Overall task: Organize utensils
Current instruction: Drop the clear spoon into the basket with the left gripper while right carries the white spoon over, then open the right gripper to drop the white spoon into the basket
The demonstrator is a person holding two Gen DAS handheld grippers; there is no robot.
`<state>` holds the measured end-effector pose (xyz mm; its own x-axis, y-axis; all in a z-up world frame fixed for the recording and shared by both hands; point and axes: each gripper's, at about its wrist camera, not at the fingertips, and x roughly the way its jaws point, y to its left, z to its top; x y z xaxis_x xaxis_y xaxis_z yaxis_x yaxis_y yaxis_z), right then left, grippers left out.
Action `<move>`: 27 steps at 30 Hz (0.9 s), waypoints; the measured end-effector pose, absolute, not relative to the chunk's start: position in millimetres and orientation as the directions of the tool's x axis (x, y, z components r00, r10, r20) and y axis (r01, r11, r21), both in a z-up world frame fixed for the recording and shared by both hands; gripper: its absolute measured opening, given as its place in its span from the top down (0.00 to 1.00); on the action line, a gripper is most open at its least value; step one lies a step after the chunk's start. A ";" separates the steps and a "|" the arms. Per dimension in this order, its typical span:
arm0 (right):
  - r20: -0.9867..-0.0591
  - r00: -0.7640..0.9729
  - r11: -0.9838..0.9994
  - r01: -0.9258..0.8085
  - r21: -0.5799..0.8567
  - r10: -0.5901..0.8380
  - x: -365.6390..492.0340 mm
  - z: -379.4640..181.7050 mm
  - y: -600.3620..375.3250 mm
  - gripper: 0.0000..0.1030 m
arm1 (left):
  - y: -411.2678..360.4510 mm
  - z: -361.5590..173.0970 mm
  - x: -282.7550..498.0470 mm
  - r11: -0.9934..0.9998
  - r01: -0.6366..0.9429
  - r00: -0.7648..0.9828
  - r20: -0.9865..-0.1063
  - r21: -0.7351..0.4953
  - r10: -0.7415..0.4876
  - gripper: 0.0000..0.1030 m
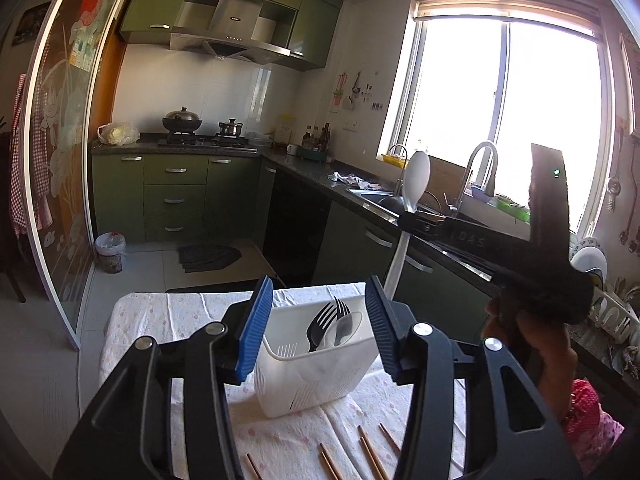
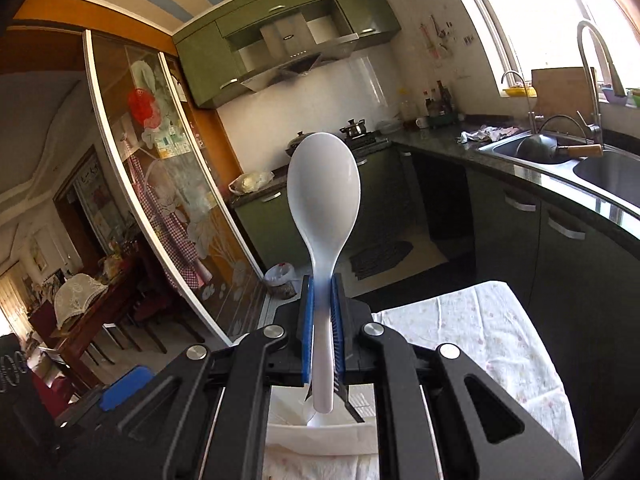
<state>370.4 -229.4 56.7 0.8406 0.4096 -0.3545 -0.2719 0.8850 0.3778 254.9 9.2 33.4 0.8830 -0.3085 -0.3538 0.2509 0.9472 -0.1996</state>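
A white slotted utensil basket [image 1: 304, 380] stands on the cloth-covered table [image 1: 160, 320]. Inside it are two black forks [image 1: 326, 316] and a grey spoon [image 1: 346, 328]. My left gripper [image 1: 318, 322] hovers just in front of the basket, open, with nothing between its blue pads [image 1: 256, 328]. Several wooden chopsticks [image 1: 372, 456] lie on the cloth near the front edge. My right gripper [image 2: 322, 312] is shut on the handle of a white plastic spoon [image 2: 324, 188], bowl pointing up. The left wrist view shows that spoon [image 1: 416, 176] raised above the table's far right corner.
A hand [image 1: 532, 344] grips the right tool's handle on the right. Behind the table runs a dark counter [image 1: 320, 176] with a sink [image 2: 560, 152] and tap under the window. Green cabinets and a stove [image 1: 200, 140] stand further back. A glass sliding door [image 2: 160, 184] is to the left.
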 end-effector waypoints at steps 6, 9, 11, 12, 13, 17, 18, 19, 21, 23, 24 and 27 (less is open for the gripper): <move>-0.401 0.838 0.913 -0.249 0.323 0.370 390.5 13.7 -213.4 0.91 | 19.5 27.6 251.0 0.942 0.252 0.869 -0.378 -0.221 -0.321 0.55; -0.412 0.830 0.913 -0.258 0.316 0.377 391.1 -1.2 -212.2 0.90 | 21.7 22.4 252.2 0.940 0.247 0.862 -0.389 -0.236 -0.325 0.55; -0.411 0.832 0.916 -0.260 0.304 0.373 386.7 -6.8 -212.1 0.89 | 22.1 19.4 252.9 0.938 0.244 0.857 -0.399 -0.245 -0.327 0.55; -0.416 0.830 0.919 -0.264 0.294 0.372 385.5 -7.4 -211.3 0.88 | 21.3 18.7 253.3 0.938 0.241 0.854 -0.404 -0.248 -0.327 0.55; -0.417 0.831 0.921 -0.266 0.284 0.368 383.4 -7.3 -211.1 0.85 | 20.0 18.1 255.2 0.938 0.240 0.850 -0.412 -0.250 -0.328 0.55; -0.406 0.839 0.927 -0.278 0.253 0.363 365.2 -2.8 -215.1 0.82 | 16.0 15.7 254.9 0.942 0.232 0.835 -0.448 -0.242 -0.321 0.55; -0.401 0.840 0.925 -0.282 0.254 0.366 359.6 -0.6 -217.4 0.82 | 13.5 14.7 254.8 0.945 0.229 0.828 -0.464 -0.234 -0.316 0.55; -0.396 0.840 0.922 -0.285 0.260 0.372 354.5 1.5 -220.4 0.82 | 11.3 13.5 255.0 0.949 0.223 0.818 -0.487 -0.223 -0.306 0.55; -0.387 0.835 0.912 -0.299 0.280 0.392 340.4 8.3 -230.5 0.82 | 6.1 8.1 255.1 0.959 0.199 0.789 -0.548 -0.202 -0.279 0.55; -0.396 0.830 0.913 -0.299 0.277 0.392 322.3 12.5 -239.0 0.82 | 4.0 -3.4 256.3 0.965 0.177 0.727 -0.635 -0.193 -0.261 0.53; -0.409 0.822 0.912 -0.303 0.277 0.397 314.0 12.8 -242.9 0.82 | 3.5 -11.6 257.2 0.965 0.168 0.686 -0.679 -0.201 -0.261 0.52; -0.483 0.783 0.918 -0.298 0.261 0.391 292.0 8.3 -254.4 0.80 | 3.1 -47.5 262.2 0.971 0.124 0.533 -0.811 -0.207 -0.241 0.48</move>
<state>292.0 -254.4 8.3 0.7834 0.3913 -0.4829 -0.2979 0.9183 0.2608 262.2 3.1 -47.5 0.5334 -0.2406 -0.8109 0.1237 0.9706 -0.2066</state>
